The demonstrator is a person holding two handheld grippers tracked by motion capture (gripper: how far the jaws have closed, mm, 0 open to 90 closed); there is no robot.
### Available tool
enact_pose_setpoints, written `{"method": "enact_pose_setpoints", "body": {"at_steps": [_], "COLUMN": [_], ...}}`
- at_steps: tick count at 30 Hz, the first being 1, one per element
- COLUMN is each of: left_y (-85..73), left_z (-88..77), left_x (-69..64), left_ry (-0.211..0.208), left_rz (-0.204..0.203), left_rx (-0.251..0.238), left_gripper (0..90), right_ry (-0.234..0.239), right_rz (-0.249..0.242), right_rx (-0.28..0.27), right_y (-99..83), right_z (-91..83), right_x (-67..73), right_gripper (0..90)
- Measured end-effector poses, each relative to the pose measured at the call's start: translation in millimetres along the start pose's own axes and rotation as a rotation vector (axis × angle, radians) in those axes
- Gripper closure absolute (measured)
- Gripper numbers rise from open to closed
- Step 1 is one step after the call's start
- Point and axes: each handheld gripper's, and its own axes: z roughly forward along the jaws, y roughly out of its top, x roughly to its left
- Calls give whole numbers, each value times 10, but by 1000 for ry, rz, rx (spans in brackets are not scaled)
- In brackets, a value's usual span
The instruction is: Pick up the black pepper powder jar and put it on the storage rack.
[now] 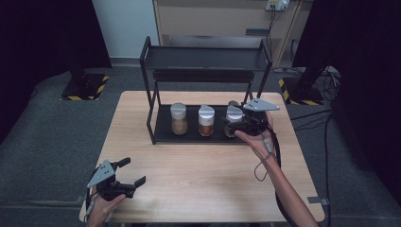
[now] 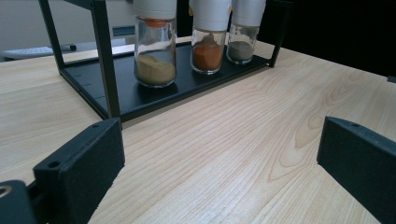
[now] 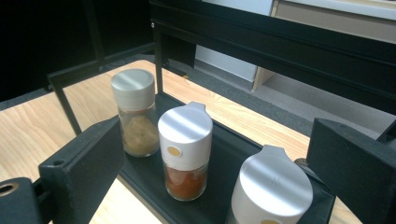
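Note:
A black two-tier rack [image 1: 150, 90] stands at the back of the wooden table [image 1: 198, 170]. Its lower shelf [image 3: 227, 145] carries three spice jars. The left jar [image 1: 178, 118] holds tan powder under a grey cap. The middle jar [image 1: 206, 120] holds orange-red powder, and the right jar [image 1: 233, 115] has a white cap. My right gripper [image 1: 230, 126] hovers at the right jar, jaws open; that jar's cap [image 3: 272, 190] sits low between them, untouched. My left gripper [image 1: 133, 173] rests open at the table's front left corner, with bare wood between its jaws [image 2: 219, 154].
The rack's upper shelf [image 1: 205, 59] overhangs the jars. A cable [image 1: 276, 156] trails from the right gripper along the forearm. Behind the table are a wooden cabinet [image 1: 213, 19], dark curtains, and floor stands with yellow-black stripes [image 1: 85, 87].

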Motion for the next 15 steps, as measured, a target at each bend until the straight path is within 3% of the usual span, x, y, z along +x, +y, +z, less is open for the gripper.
{"method": "enact_pose_setpoints", "body": {"at_steps": [15], "left_y": [-18], "left_z": [-28], "left_x": [-10], "left_ry": [10], "left_rz": [-10], "left_rx": [-10], "left_gripper": [0], "right_ry": [32], "right_rz": [-8], "right_rx": [-47], "right_y": [-92], "right_z": [-412], "right_x": [13], "right_gripper": [44]}}
